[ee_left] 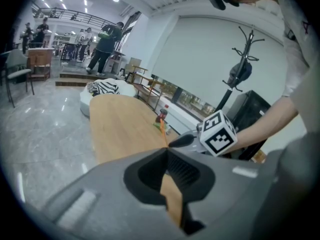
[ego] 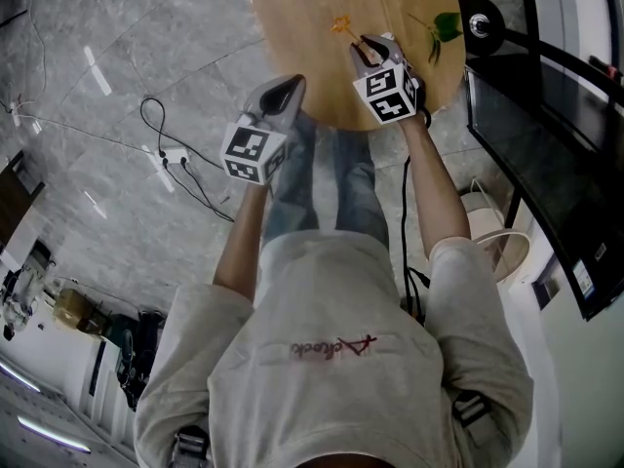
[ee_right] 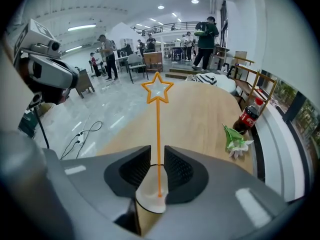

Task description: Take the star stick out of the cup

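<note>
A thin orange star stick [ee_right: 158, 134] stands upright in a white paper cup [ee_right: 150, 198], its star [ee_right: 157, 90] well above the rim. My right gripper [ee_right: 157, 156] is shut on the cup, one jaw on each side, and holds it over the near end of the wooden table [ee_right: 200, 114]. In the head view the right gripper [ego: 369, 47] hides the cup, and only the star [ego: 340, 25] shows. My left gripper [ego: 288, 88] hangs off the table's near edge, left of the right one, shut with nothing in it. From the left gripper [ee_left: 167, 151] the stick [ee_left: 163, 130] shows ahead.
A cola bottle [ee_right: 248, 115] and a green-and-white artificial flower [ee_right: 234, 140] lie on the table's right side. A black screen [ego: 531, 125] stands to the right of the table. Cables and a power strip [ego: 171, 156] lie on the floor at left. People stand far off.
</note>
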